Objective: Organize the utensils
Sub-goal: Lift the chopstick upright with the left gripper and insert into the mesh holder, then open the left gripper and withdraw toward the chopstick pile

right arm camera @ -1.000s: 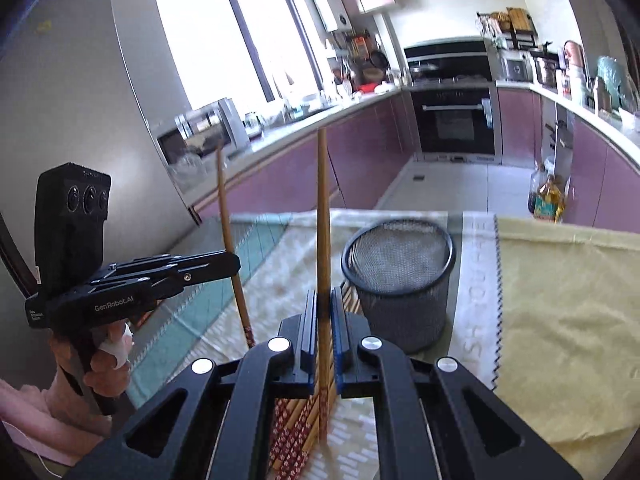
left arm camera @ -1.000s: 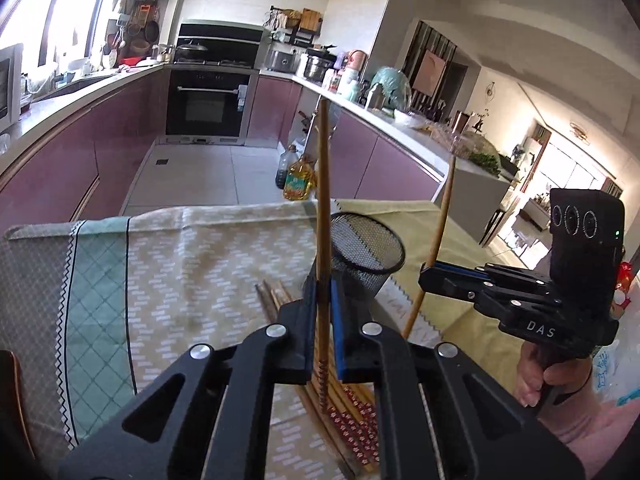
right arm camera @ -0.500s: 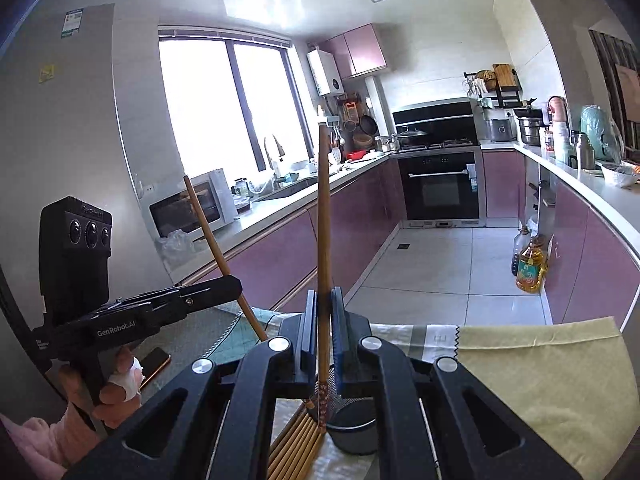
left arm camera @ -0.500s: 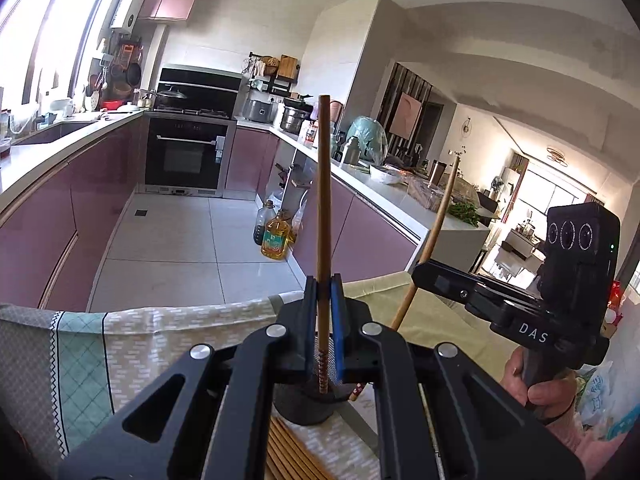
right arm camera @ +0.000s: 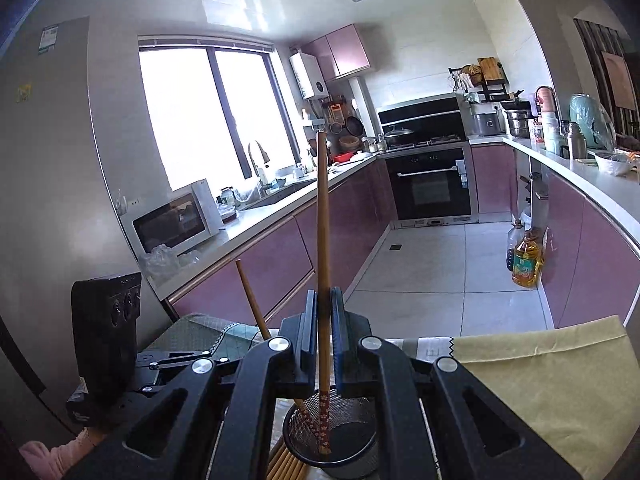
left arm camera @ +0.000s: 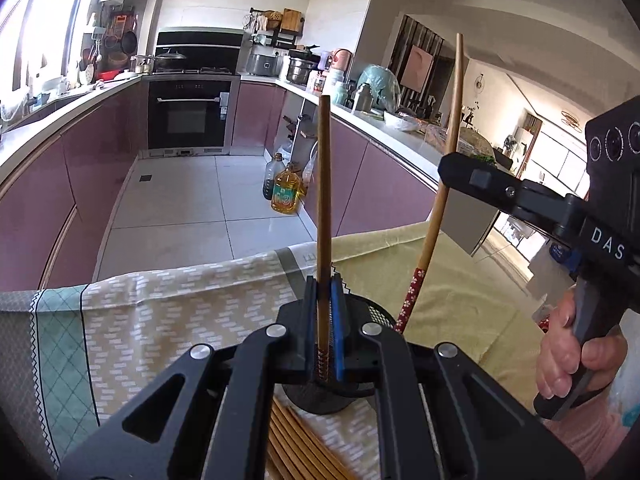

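A: Left wrist view: left tongs (left arm camera: pixel 323 322) pinch one chopstick (left arm camera: pixel 322 216) upright above the mesh cup (left arm camera: pixel 374 314).

B: Right tongs (right arm camera: pixel 323 334) pinch another chopstick (right arm camera: pixel 322 240), its patterned tip inside the cup (right arm camera: pixel 352 446). Spare chopsticks (left arm camera: pixel 296 444) lie on the table (left arm camera: pixel 160 312).

Two chopsticks (right arm camera: pixel 323 420) crowding holder (right arm camera: pixel 352 458) mouth

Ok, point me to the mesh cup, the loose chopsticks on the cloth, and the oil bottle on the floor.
Mesh cup (right arm camera: pixel 356 414): right wrist view, on its wire wall.
Loose chopsticks (left arm camera: pixel 294 438): left wrist view, on the bundle's middle, beside the cup.
Oil bottle (left arm camera: pixel 285 196): left wrist view, on its yellow body.
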`<state>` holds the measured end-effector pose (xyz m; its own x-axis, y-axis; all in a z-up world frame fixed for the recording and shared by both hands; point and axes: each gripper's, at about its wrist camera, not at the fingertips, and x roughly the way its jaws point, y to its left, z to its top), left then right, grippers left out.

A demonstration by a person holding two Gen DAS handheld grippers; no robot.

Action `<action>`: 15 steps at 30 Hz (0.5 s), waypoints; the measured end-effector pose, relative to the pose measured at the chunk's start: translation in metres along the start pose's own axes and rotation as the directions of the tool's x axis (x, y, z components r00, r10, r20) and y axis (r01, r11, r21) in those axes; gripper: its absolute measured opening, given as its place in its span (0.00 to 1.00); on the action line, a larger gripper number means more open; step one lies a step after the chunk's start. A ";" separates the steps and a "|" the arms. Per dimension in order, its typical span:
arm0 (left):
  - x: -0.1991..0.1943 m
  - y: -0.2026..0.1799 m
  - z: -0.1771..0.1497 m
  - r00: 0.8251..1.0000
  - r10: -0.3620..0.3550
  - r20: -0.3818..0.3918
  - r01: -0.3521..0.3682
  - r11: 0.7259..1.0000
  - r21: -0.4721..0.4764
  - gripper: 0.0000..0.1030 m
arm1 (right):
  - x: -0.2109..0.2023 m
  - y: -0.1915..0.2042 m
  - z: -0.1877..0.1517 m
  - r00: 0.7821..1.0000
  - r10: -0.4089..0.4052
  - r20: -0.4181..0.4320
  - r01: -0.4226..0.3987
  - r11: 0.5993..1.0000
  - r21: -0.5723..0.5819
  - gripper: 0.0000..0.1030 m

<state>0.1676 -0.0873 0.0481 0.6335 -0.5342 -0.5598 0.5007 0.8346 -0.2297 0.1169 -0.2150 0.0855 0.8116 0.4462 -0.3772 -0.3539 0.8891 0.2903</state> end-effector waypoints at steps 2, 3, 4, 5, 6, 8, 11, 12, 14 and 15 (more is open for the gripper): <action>0.006 0.001 -0.003 1.000 -0.001 -0.017 0.001 1.000 0.005 0.07 | 0.013 -0.002 -0.005 0.998 -0.004 -0.061 0.004 1.000 -0.001 0.05; 0.006 0.000 -0.006 1.000 0.002 -0.024 -0.002 1.000 0.006 0.07 | 0.021 -0.003 -0.009 0.995 -0.007 -0.099 0.008 1.000 0.002 0.05; 0.009 0.000 -0.007 0.999 0.002 -0.033 -0.002 1.000 0.008 0.07 | 0.029 -0.005 -0.013 0.991 -0.012 -0.133 0.013 1.000 0.008 0.05; 0.012 0.001 -0.008 0.999 0.004 -0.042 -0.003 1.000 0.009 0.08 | 0.037 -0.007 -0.016 0.985 -0.008 -0.170 0.010 1.000 0.011 0.05; 0.015 0.001 -0.008 0.999 0.007 -0.049 -0.007 1.000 0.009 0.07 | 0.043 -0.007 -0.020 0.980 -0.008 -0.199 0.011 1.000 0.016 0.05; 0.021 0.001 -0.009 0.998 0.013 -0.061 -0.012 1.000 0.014 0.08 | 0.053 -0.007 -0.027 0.970 -0.025 -0.243 0.029 1.000 0.012 0.06; 0.030 -0.001 -0.010 0.997 0.024 -0.067 -0.023 1.000 0.016 0.08 | 0.065 -0.008 -0.034 0.961 -0.047 -0.273 0.053 0.999 0.013 0.06; 0.030 -0.001 -0.013 0.997 0.025 -0.066 -0.025 1.000 0.015 0.10 | 0.066 -0.008 -0.036 0.960 -0.048 -0.277 0.054 0.998 0.015 0.06; 0.030 0.000 -0.011 0.998 0.024 -0.062 -0.024 1.000 0.008 0.15 | 0.070 -0.008 -0.037 0.958 -0.066 -0.278 0.073 0.997 0.015 0.08; 0.030 0.000 -0.011 0.998 0.027 -0.057 -0.027 1.000 0.007 0.16 | 0.071 -0.009 -0.037 0.959 -0.072 -0.276 0.079 0.997 0.016 0.08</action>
<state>0.1795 -0.1016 0.0225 0.6121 -0.5026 -0.6105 0.4879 0.8476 -0.2086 0.1604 -0.1872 0.0237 0.6753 0.3919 -0.6248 -0.2808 0.9199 0.2736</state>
